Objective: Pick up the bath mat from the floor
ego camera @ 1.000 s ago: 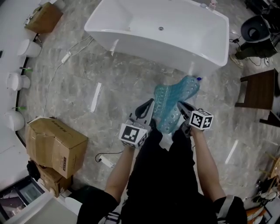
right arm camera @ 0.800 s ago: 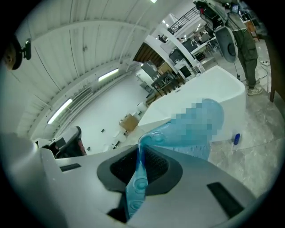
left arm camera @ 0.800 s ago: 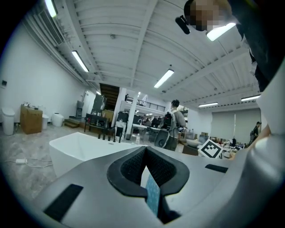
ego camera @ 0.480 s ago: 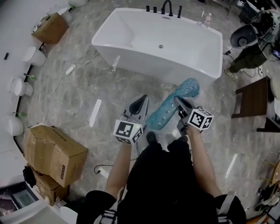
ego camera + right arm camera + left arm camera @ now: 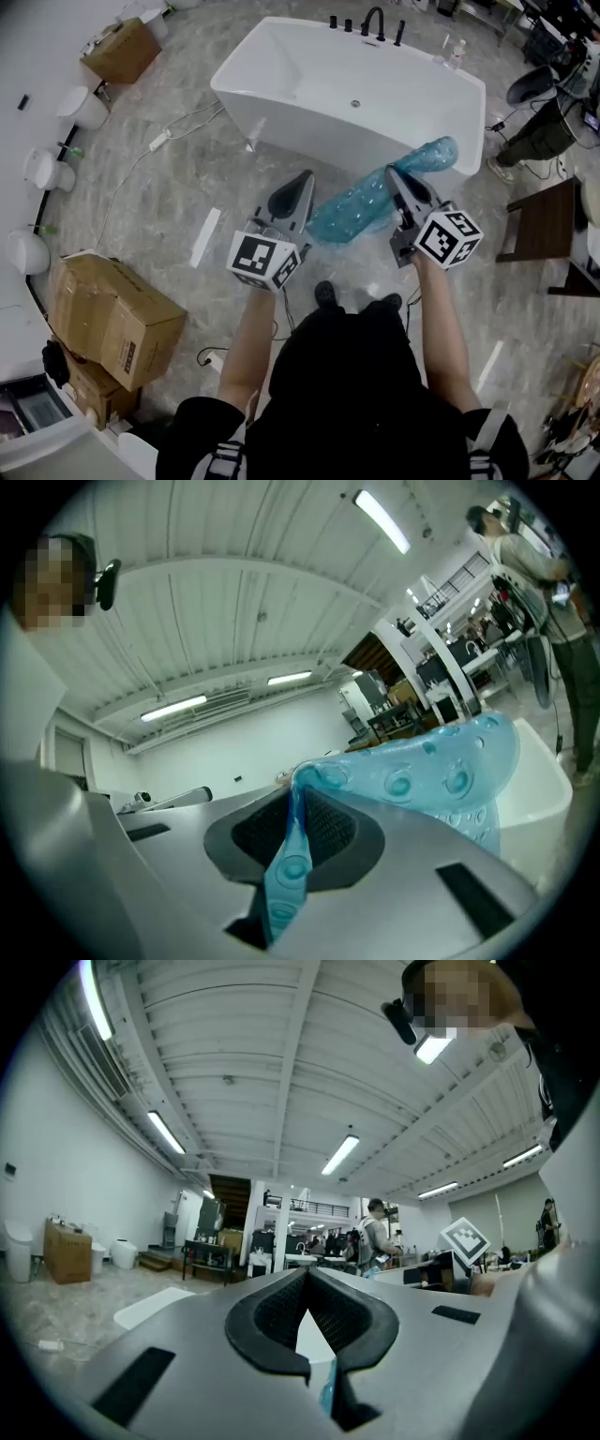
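Head view, with both gripper views. The bath mat [image 5: 370, 197], a translucent blue sheet studded with round suction cups, hangs clear of the grey marbled floor [image 5: 150, 206] just above frame centre, stretched slantwise from the left claw [image 5: 298, 187] at its 8 o'clock end up to the right claw [image 5: 398, 183] and beyond toward 2 o'clock. In the right gripper view the right claw [image 5: 292, 803] is closed tight on a folded edge of the bath mat [image 5: 441, 771], whose free part spreads away toward 3 o'clock. In the left gripper view the left claw [image 5: 307, 1279] is narrow, its pads meeting at the tips, with a thin blue sliver of the bath mat [image 5: 327, 1397] pinched low between them. A white bathtub [image 5: 309, 122] stands at 12 o'clock, its near wall just behind the lifted mat. A cardboard box [image 5: 112, 319] rests on the floor at 8 o'clock, and a dark wooden stool [image 5: 553, 234] at 3 o'clock.
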A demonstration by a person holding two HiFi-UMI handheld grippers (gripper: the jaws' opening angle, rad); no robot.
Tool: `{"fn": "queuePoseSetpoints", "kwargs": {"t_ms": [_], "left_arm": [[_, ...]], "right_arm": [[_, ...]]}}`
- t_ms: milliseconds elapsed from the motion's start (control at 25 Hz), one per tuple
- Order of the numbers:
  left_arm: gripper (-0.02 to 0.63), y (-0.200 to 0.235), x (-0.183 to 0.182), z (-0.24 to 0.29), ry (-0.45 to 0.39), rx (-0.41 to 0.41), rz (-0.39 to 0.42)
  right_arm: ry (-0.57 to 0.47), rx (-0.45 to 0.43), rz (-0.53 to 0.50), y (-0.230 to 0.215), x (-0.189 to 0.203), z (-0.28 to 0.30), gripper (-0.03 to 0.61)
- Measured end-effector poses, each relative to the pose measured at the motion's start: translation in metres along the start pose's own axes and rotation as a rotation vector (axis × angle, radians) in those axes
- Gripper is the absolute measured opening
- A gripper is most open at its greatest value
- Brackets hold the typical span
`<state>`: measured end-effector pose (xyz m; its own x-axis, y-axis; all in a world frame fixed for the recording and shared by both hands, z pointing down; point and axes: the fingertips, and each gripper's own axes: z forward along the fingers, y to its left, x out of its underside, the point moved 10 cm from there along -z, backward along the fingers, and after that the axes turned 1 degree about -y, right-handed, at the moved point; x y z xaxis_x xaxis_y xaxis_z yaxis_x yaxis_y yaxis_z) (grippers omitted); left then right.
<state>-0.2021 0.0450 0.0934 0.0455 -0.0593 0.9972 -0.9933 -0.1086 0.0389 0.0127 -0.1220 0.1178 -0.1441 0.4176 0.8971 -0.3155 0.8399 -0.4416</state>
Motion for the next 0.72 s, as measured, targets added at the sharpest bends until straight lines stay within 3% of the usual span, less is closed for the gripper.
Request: {"fn": "queuePoseSetpoints", "kwargs": {"t_ms": [160,360,720], "left_arm": [[0.012,0.007,-0.025,0.000,-0.039,0.016,0.031],[0.012,0.011,-0.049,0.001,-0.085,0.023,0.054],[0.012,0.010,-0.061,-0.001,-0.105,0.028,0.063]], "right_arm": [[-0.032,0.005,-0.166,0.019,-0.031,0.000,0.035],[-0.085,0.024,-0.299,0.040,-0.058,-0.005,0.035],[-0.140,0.043,-0.357,0.056,-0.087,-0.017,0.035]]}}
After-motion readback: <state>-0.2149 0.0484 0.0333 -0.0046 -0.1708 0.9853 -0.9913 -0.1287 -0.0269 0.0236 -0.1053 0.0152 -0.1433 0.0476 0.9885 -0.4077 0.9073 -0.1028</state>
